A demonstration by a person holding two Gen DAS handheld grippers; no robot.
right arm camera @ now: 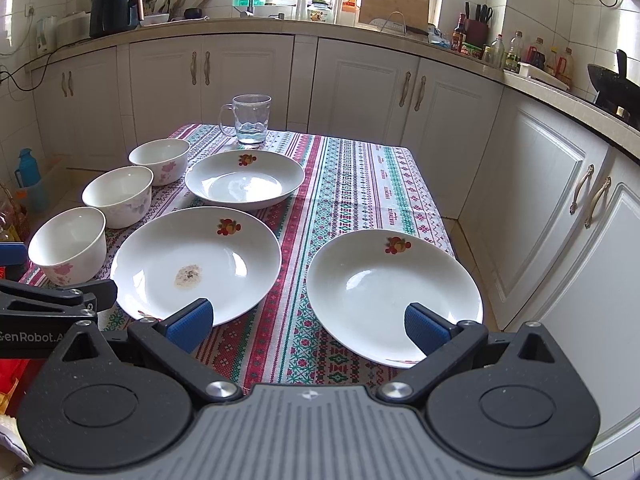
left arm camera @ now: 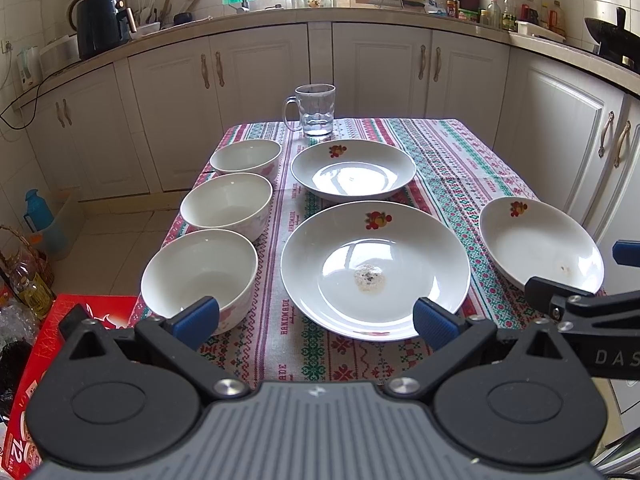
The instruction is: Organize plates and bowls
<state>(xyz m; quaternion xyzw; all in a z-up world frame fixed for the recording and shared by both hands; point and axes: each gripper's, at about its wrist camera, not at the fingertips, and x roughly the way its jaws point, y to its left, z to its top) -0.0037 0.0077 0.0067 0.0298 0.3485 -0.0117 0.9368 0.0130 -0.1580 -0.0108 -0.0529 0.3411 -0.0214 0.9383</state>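
Observation:
Three white plates with a fruit print lie on the patterned tablecloth: a far plate [left arm camera: 352,170], a near middle plate [left arm camera: 374,270] with a food stain, and a right plate [left arm camera: 540,244]. They also show in the right wrist view: the far plate [right arm camera: 244,180], the middle plate [right arm camera: 196,262] and the right plate [right arm camera: 394,294]. Three white bowls stand in a row on the left: far [left arm camera: 246,158], middle [left arm camera: 226,204] and near [left arm camera: 198,272]. My left gripper [left arm camera: 316,318] is open and empty at the table's near edge. My right gripper [right arm camera: 308,322] is open and empty before the right plate.
A glass mug [left arm camera: 316,110] stands at the table's far edge. White kitchen cabinets [left arm camera: 380,64] and a cluttered counter run behind and to the right. A red box [left arm camera: 44,352] and bottles sit on the floor at the left.

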